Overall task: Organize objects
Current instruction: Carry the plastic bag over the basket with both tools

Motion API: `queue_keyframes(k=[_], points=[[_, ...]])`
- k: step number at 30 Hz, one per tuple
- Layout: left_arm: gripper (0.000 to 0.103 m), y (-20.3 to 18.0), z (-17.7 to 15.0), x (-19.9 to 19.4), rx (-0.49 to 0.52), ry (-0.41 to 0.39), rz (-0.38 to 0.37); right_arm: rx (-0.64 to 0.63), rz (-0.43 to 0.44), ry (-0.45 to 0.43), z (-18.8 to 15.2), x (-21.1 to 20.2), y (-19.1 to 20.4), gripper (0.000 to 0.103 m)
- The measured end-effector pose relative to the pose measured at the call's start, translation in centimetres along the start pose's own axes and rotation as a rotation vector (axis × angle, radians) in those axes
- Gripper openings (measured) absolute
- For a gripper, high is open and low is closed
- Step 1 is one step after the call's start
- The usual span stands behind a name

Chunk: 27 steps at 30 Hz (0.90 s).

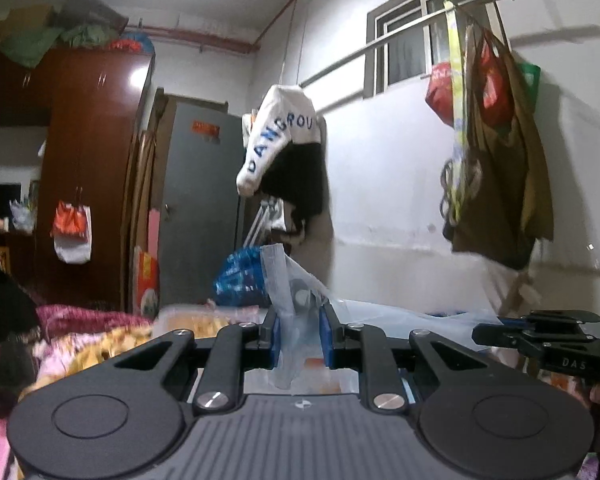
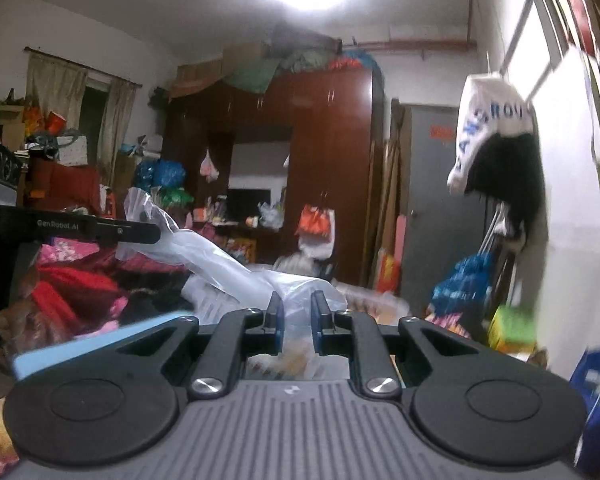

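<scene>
Fingers [image 1: 274, 334] of both grippers pinching clear plastic bag [image 1: 296, 280].

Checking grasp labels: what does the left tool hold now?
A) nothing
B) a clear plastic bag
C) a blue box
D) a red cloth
B: the left tool is pinching a clear plastic bag that sticks up between its fingers; the right wrist view shows the same bag stretched across to the right tool.

Thin translucent plastic bag [image 1: 296, 300], matt black plastic tool [image 1: 299, 334], glossy dark-wood wardrobe [image 1: 88, 152].
</scene>
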<state>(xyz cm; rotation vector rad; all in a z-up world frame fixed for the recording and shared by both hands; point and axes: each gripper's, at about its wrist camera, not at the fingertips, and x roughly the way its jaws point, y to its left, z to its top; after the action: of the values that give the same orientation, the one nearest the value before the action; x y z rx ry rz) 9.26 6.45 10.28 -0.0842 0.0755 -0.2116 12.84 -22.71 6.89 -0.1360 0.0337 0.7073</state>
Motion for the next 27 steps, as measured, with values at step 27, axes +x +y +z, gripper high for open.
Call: queue_keyframes(k=[27], points=[[0.023,6.6,2.5,15.9,-0.077,0.211,0.147,0.098,-0.110,0.281,2.1,13.1,-5.5,0.014]])
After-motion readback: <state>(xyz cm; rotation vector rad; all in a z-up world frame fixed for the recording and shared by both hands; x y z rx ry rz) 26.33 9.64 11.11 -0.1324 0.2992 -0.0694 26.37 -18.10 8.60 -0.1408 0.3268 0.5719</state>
